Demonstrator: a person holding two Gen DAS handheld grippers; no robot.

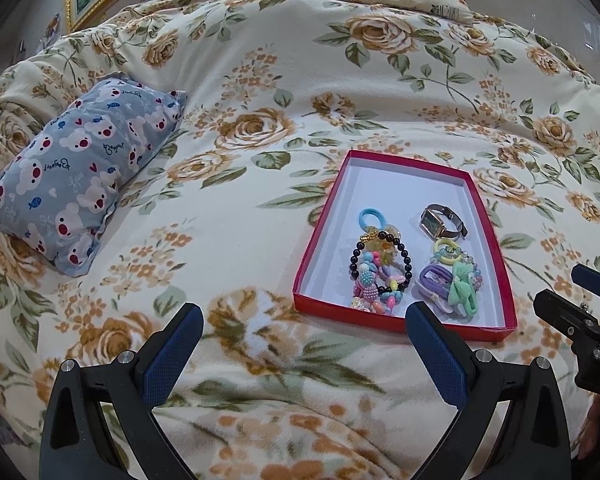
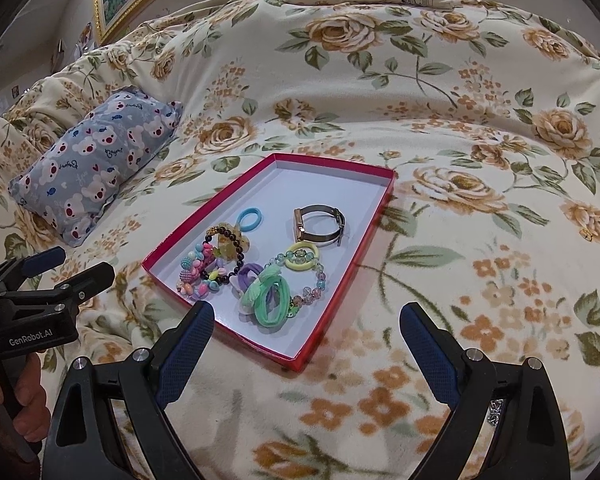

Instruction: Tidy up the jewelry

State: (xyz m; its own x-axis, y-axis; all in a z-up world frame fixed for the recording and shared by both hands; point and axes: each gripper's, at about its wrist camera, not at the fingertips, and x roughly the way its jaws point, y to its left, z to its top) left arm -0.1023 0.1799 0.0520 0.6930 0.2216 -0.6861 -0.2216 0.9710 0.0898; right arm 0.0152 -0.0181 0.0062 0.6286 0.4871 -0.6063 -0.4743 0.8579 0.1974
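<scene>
Red tray (image 1: 496, 240) of jewelry just beyond both grippers' wide-spread, seemingly empty fingers (image 1: 180, 344).

Red box (image 1: 404, 322); floral blanket (image 1: 260, 80); bear-print pillow (image 1: 80, 176).

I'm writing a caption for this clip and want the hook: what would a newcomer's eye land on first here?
First, the red box lying open on the flowered bedspread, with a watch, a black bead bracelet and a green hair tie clustered at its near end. Next, the blue bear-print pillow to its left.
</scene>
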